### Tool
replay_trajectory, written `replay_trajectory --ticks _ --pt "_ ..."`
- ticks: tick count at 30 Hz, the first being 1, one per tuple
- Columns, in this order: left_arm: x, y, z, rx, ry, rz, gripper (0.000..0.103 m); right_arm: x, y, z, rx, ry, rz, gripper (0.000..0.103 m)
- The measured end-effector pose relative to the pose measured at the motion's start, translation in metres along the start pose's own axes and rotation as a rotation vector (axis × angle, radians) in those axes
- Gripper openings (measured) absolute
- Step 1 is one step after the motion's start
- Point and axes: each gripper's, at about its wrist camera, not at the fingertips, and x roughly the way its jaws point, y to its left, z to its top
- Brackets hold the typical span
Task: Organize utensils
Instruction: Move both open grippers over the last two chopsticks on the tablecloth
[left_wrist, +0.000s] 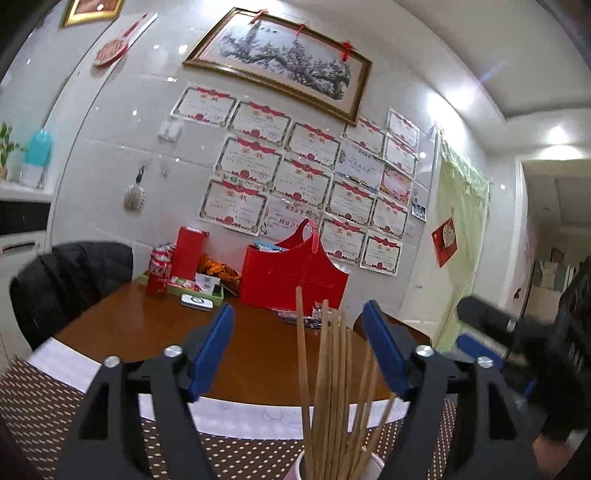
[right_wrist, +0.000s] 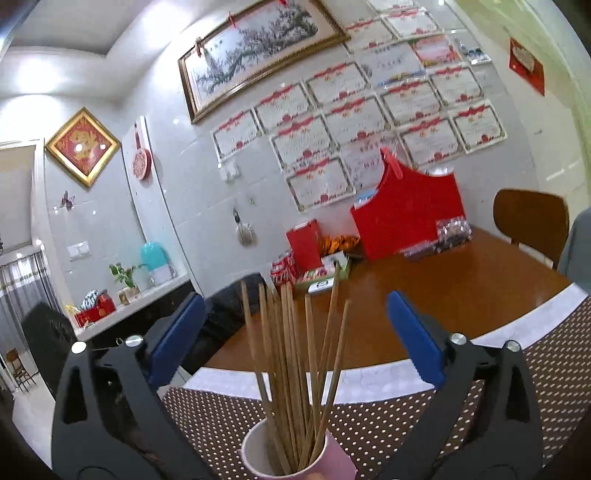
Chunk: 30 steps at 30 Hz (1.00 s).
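Observation:
Several wooden chopsticks (left_wrist: 328, 387) stand upright in a pink paper cup (left_wrist: 303, 469) on the dotted brown table mat (left_wrist: 33, 417). My left gripper (left_wrist: 299, 332) is open, its blue pads (left_wrist: 210, 350) on either side of the chopsticks above the cup. In the right wrist view the same chopsticks (right_wrist: 291, 373) stand fanned in the cup (right_wrist: 332, 461), between the wide-open blue pads (right_wrist: 417, 339) of my right gripper (right_wrist: 295, 321). Neither gripper touches the chopsticks. The right gripper's blurred body (left_wrist: 491, 325) shows at the right of the left wrist view.
A brown wooden table (left_wrist: 155, 328) reaches to the tiled wall. At its far side stand a red bag (left_wrist: 291, 277), a red box (left_wrist: 190, 251), red cans (left_wrist: 159, 273) and a green tray (left_wrist: 218, 293). A black chair (left_wrist: 66, 288) is left, a wooden chair (right_wrist: 532, 218) right.

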Motion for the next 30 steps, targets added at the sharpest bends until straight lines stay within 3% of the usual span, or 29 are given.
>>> replay_trajectory --ticks 6,12,18,23,25,30 --pt "-0.043 -0.025 0.017 0.073 0.061 0.001 0.088 -0.046 -0.001 0.022 0.002 0.021 -0.062 0.097" --pt "-0.078 -0.052 0.007 0.155 0.214 0.013 0.088 -0.093 -0.017 0.015 0.036 0.129 -0.15 0.097" --pt "-0.097 -0.071 -0.038 0.201 0.392 -0.031 0.088 -0.124 -0.037 -0.021 0.045 0.318 -0.222 0.097" --pt "-0.092 -0.082 -0.088 0.177 0.594 -0.089 0.088 -0.137 -0.063 -0.057 0.09 0.464 -0.28 0.097" --pt "-0.082 -0.092 -0.108 0.222 0.689 -0.093 0.088 -0.142 -0.072 -0.067 0.107 0.496 -0.293 0.097" --pt "-0.064 -0.112 -0.144 0.336 0.819 -0.085 0.088 -0.159 -0.092 -0.086 0.133 0.533 -0.324 0.097"
